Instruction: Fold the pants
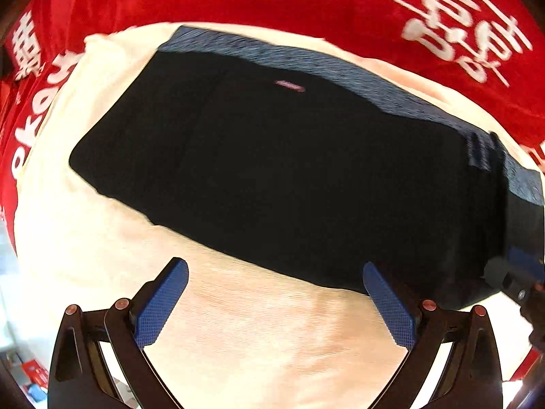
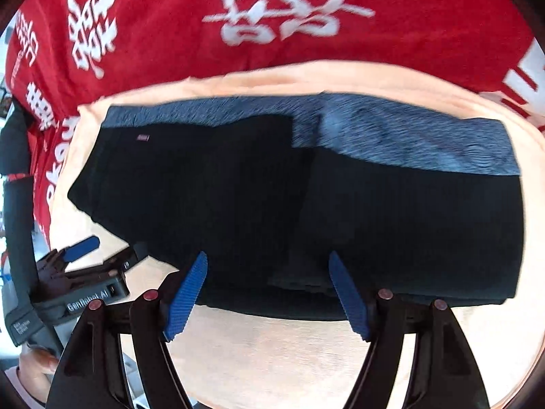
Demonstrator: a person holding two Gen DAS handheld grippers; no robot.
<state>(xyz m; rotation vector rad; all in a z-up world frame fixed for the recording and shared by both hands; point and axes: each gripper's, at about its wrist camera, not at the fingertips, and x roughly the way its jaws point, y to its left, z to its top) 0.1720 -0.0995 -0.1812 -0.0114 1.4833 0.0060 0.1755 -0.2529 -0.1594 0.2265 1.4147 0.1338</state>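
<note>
Pants [image 2: 306,211] found folded flat on cream cloth [image 2: 272,358] over table. Left tongs [image 1: 276,303] wide open, empty, above bare cloth. Right tongs [image 2: 269,293] spread, nothing gripped, at near edge. Judged soft, light, limp; best pinched at folded edge.

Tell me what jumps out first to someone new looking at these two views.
The black pants, folded into a compact block with a blue-grey band along the far edge, fill the middle of both views on a cream cloth. Behind it spreads a bright red cloth with white characters. Both grippers, left and right, hang open and empty at the near edge.
</note>
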